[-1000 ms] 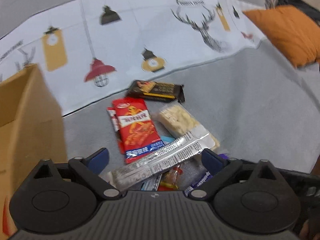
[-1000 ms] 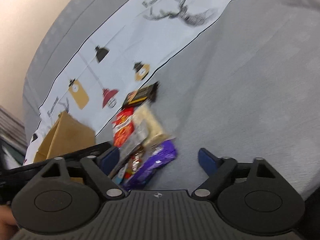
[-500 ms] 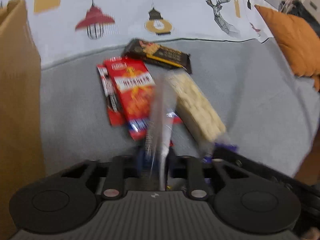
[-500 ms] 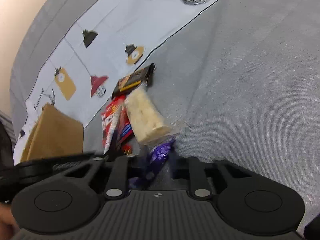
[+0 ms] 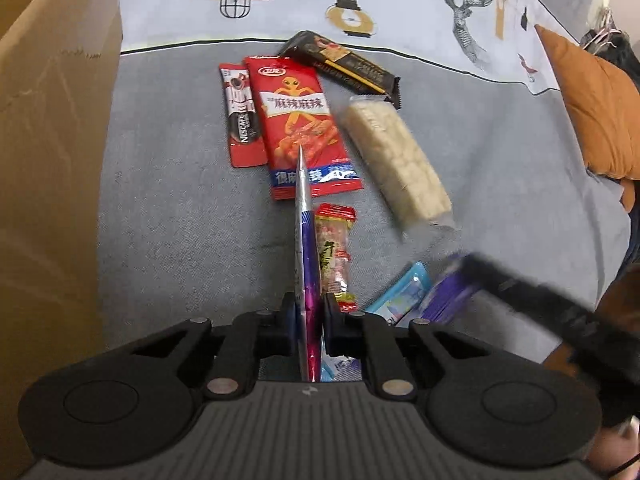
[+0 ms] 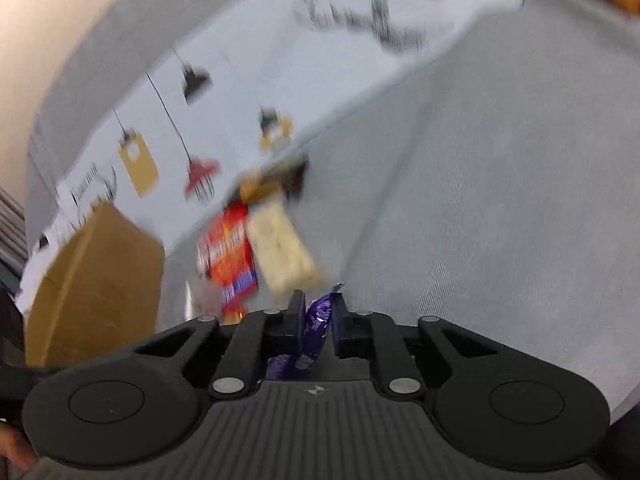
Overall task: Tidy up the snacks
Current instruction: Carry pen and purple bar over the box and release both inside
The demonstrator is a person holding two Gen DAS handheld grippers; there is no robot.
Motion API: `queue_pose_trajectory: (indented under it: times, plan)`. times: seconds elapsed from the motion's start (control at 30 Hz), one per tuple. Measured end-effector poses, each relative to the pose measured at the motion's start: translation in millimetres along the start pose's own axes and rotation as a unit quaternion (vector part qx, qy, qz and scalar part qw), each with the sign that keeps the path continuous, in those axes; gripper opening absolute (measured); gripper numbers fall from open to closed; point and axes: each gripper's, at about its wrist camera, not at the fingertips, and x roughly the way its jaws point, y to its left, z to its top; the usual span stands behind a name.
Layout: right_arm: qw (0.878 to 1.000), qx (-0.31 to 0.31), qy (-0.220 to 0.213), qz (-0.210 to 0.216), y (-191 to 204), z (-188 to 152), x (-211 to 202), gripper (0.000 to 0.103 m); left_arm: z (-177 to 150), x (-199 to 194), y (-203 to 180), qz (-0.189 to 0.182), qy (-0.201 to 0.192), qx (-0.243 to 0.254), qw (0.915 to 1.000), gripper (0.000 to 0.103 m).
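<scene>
A thin silver and purple snack packet is pinched edge-on in the left tongs, its long axis running straight ahead from the jaws, its far tip over a red snack bag lying on the grey bed cover. The right tongs pinch a purple wrapper, and their jaws are opening slightly; the wrapper points forward. A cardboard box stands on the left (probably the destination), nearer the left hand. A pale cracker bar, a dark chocolate bar and a coffee sachet lie beyond, lengthwise away from the camera.
</scene>
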Motion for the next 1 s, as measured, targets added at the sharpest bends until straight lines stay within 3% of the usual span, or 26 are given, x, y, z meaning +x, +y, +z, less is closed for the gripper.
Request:
queue_pose_trajectory:
  times: [0.07, 0.2, 0.3, 0.37, 0.43, 0.6, 0.8, 1.0]
  plan:
    - [1.000, 0.021, 0.019, 0.005, -4, -9, 15, 0.023, 1, 1, -2, 0.003, -0.006, 0.008, 1.0000, 0.013]
    - [0.997, 0.062, 0.012, 0.033, -11, -15, 20, 0.023, 0, 7, -10, 0.017, -0.018, 0.029, 0.9993, 0.013]
    - [0.998, 0.060, 0.009, 0.033, -11, -15, 20, 0.006, 0, 5, -17, 0.026, -0.015, 0.039, 0.9988, 0.011]
    - [0.999, 0.045, -0.003, 0.027, -5, -13, 14, 0.006, -1, -2, -18, 0.010, -0.006, 0.029, 0.9995, 0.011]
    - [0.997, 0.055, -0.023, 0.042, -3, -5, 0, 0.005, -2, -18, -26, 0.015, -0.021, 0.043, 0.9988, 0.011]
    - [0.995, -0.026, -0.086, 0.045, 31, 7, -53, 0.005, -13, -75, -48, 0.040, -0.084, 0.103, 0.9904, 0.011]
    - [0.985, -0.122, -0.117, 0.033, 66, -16, -75, 0.002, -30, -127, -41, 0.044, -0.122, 0.101, 0.9864, 0.011]
    - [0.985, -0.107, -0.124, 0.053, 86, -22, -90, 0.002, -48, -172, -20, 0.046, -0.151, 0.093, 0.9831, 0.011]
